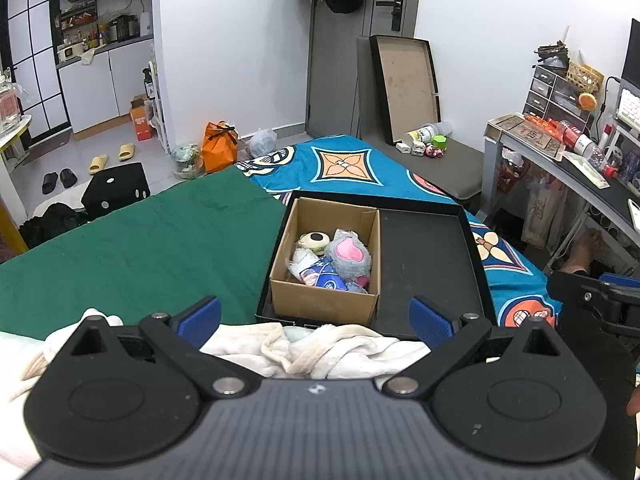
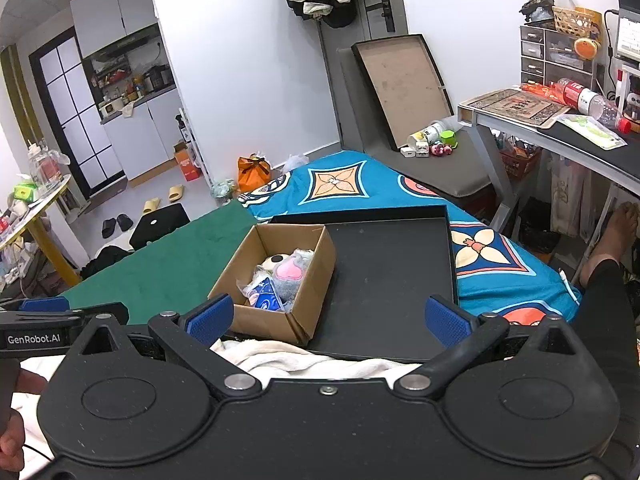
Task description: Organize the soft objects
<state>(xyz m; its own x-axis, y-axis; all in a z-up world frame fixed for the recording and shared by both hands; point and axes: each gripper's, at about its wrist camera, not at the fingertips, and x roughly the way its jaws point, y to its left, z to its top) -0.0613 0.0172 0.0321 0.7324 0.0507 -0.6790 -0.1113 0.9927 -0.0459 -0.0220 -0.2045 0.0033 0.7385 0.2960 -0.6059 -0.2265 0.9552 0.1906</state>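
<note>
Green cloth (image 1: 132, 240) lies bare beside black tray (image 1: 424, 256).

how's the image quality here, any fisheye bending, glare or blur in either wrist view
Left wrist view: strong fisheye bending at the edges, dark corner vignette, even indoor light, cardboard box sharp, no glare. Right wrist view: same bending, the desk curves; black tray matte without glare, no blur.

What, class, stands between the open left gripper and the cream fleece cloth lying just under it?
Nothing visible. The left gripper is open right above the cream fleece cloth, which lies in front of the black tray holding the cardboard box.
</note>
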